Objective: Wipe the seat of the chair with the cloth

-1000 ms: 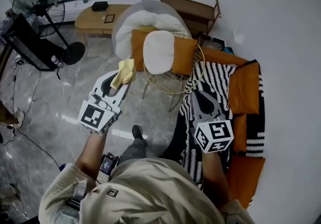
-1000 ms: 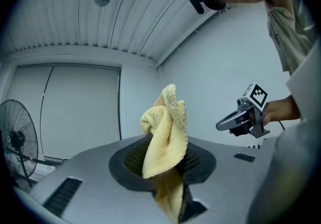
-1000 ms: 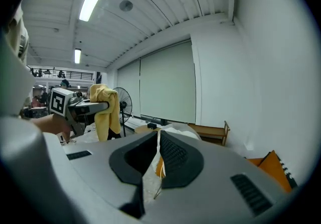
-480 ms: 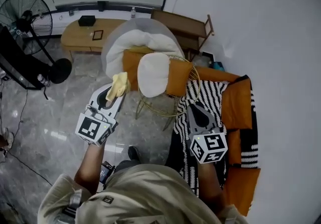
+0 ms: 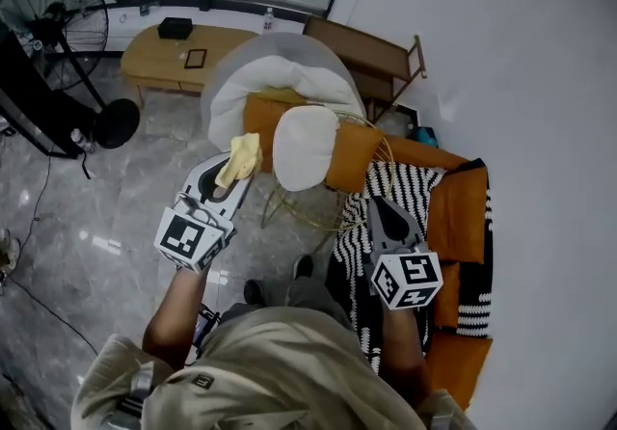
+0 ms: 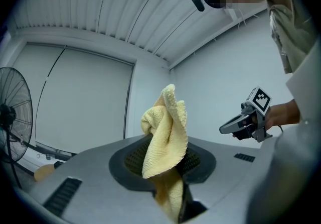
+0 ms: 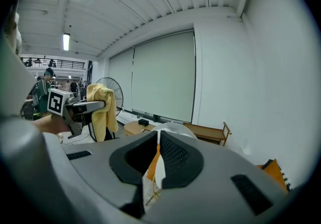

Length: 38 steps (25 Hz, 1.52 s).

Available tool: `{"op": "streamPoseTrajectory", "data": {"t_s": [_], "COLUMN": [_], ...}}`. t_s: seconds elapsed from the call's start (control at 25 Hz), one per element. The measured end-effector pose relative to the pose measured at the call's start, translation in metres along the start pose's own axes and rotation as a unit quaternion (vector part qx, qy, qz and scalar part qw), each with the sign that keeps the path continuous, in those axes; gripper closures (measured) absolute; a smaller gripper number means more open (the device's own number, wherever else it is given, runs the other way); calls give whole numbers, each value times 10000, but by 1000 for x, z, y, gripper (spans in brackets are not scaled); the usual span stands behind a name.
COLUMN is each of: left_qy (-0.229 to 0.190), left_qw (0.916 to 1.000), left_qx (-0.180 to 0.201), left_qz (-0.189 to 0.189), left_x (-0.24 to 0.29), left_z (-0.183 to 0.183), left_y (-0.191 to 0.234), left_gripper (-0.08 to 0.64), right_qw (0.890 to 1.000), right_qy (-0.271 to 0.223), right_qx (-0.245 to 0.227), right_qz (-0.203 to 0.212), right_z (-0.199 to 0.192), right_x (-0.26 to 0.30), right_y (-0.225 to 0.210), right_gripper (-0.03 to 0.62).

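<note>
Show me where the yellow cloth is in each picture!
Head view: the yellow cloth is left of the middle, at the tip of the left gripper.
Left gripper view: the cloth is in the centre, pinched between the jaws.
Right gripper view: the cloth is at the left, hanging from the left gripper.
Shared landmark: the standing fan, seen in all three views.

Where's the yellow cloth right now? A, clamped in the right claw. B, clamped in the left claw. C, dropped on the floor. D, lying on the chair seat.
B: the left gripper view shows the yellow cloth pinched between the jaws of the left claw, held up in the air.
</note>
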<state>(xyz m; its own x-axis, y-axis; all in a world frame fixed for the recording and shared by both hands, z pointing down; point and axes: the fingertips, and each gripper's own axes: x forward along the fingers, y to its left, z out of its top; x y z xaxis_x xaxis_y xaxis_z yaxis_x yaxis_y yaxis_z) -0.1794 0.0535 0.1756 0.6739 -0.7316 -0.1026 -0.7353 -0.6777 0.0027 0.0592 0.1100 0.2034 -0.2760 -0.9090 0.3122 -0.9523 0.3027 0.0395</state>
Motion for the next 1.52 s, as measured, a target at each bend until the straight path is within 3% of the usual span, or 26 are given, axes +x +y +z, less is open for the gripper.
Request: {"op": "streamPoseTrajectory", "data": {"t_s": [0.32, 0.64, 0.96, 1.16, 1.52], "left_qy": [271, 616, 1008, 1286, 1937], "left_qw": [9990, 9951, 9884, 9820, 9625], "left_qx": [130, 257, 118, 85, -328], "left_qz": [316, 723, 1132, 1384, 1873], "left_x": [38, 115, 184, 228, 294], "left_z": [-29, -69, -125, -188, -347], "left_y": [30, 62, 88, 107, 141], "left_gripper": [456, 456, 456, 456, 456], "right_qw": [9995, 9980, 9962, 9945, 9898], "right_qy": [-80, 11, 213, 481, 1170], "right_qx": [157, 381, 385, 319, 388], "right_qz": [265, 495, 747, 873, 715], "right_z": [-2, -6, -22, -54, -143], "right_x": [68, 150, 232, 268, 309], "right_y": [-34, -103, -153, -170, -219], "right_gripper": [565, 565, 565, 565, 565]}}
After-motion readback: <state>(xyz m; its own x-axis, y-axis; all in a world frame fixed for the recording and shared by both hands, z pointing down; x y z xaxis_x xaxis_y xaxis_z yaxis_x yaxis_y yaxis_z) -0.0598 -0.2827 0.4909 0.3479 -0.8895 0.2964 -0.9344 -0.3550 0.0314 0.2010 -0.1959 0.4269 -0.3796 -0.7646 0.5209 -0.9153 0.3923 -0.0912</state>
